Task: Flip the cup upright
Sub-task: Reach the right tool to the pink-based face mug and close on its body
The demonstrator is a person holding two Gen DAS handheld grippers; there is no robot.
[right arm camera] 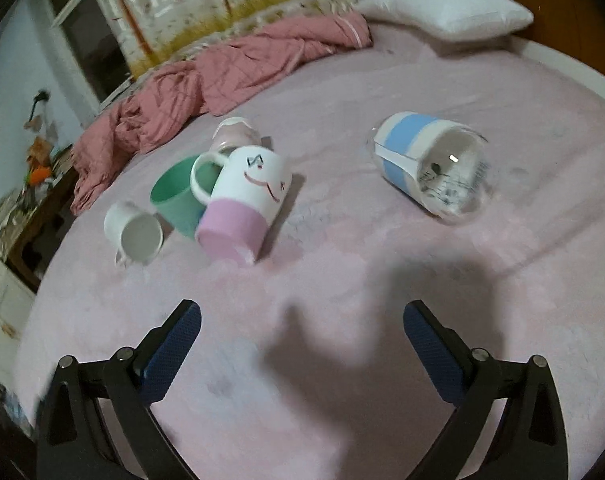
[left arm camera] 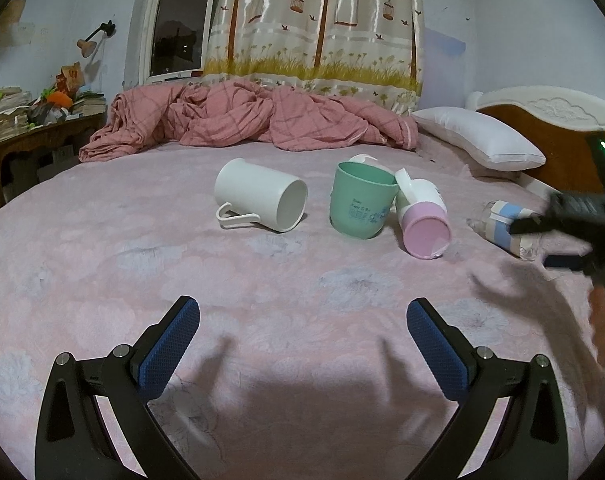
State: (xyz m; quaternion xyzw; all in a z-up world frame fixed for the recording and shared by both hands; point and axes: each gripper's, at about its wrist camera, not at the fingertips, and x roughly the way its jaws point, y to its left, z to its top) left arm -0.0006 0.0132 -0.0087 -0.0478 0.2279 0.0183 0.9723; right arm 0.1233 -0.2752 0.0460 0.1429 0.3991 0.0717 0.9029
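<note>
Five cups are seen on the pink bed [left arm camera: 102,280], none in a grip. Farthest left, a white cup [left arm camera: 260,200] lies on its side, mouth turned toward the left wrist camera, thin handle resting on the sheet. Just right of it, a green cup [left arm camera: 362,204] stands mouth up, slightly tilted. A small pale pink cup [right arm camera: 236,134] is noted behind the green one, largely hidden; its pose cannot be determined. A white-and-pink mug [left arm camera: 422,216] with a drawn face lies on its side, leaning against the green cup, pink end toward the cameras. Well apart to the right, a clear cup [right arm camera: 430,164] with blue and white bands lies on its side, mouth facing the right wrist camera.

The left tool [left arm camera: 302,344] is held low over bare sheet in front of the cups, blue pads spread wide, nothing between them. The right tool [right arm camera: 302,344] is likewise spread wide and empty above the sheet, between the mug and the clear cup but short of both; in the left view it appears as a blurred dark shape near the clear cup.

A crumpled pink quilt [left arm camera: 242,116] is recorded at the far edge of the bed, a white pillow [left arm camera: 478,140] to its right.
</note>
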